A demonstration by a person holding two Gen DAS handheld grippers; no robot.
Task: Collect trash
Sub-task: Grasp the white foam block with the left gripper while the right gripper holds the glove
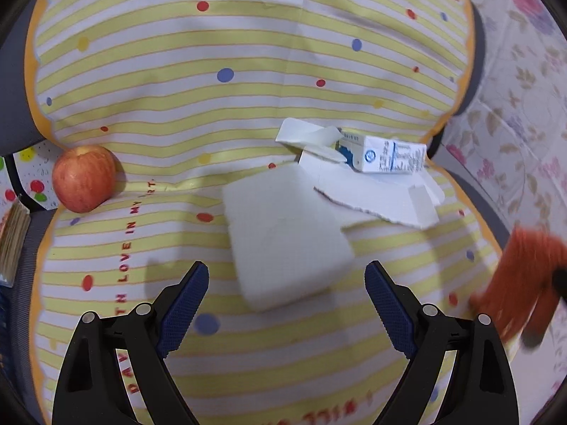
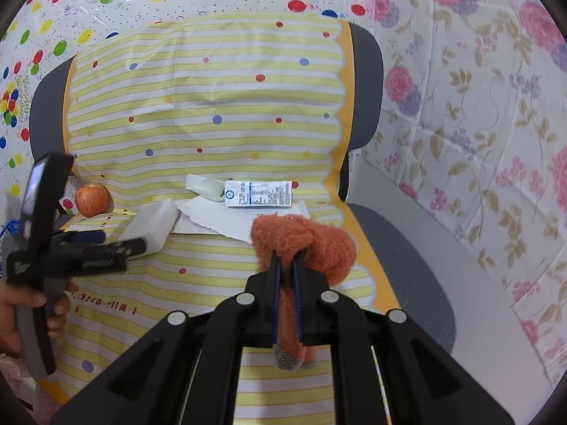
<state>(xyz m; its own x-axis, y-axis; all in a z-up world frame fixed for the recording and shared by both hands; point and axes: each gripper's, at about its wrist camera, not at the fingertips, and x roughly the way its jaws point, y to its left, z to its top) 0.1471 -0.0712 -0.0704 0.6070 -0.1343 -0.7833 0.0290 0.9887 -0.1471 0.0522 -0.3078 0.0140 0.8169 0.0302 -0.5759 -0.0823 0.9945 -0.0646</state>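
On the yellow striped chair cover lie a white foam block [image 1: 287, 237], torn white paper [image 1: 375, 194] and a small white and blue carton [image 1: 388, 157]. My left gripper [image 1: 287, 276] is open just in front of the foam block, its jaws standing wide on either side. In the right wrist view the left gripper [image 2: 117, 241] reaches toward the foam block [image 2: 152, 223] beside the carton [image 2: 258, 194] and torn paper [image 2: 219, 225]. My right gripper [image 2: 287, 258] is shut on a fuzzy orange cloth [image 2: 308, 241], lifted above the seat. That orange cloth [image 1: 524, 283] shows blurred at the right of the left wrist view.
A red apple [image 1: 85, 177] sits at the left of the seat, also the apple [image 2: 91, 199] in the right wrist view. The grey chair [image 2: 407, 248] stands against floral and dotted sheets. A person's hand [image 2: 21, 304] grips the left tool. A stack of paper [image 1: 12, 244] lies at the far left.
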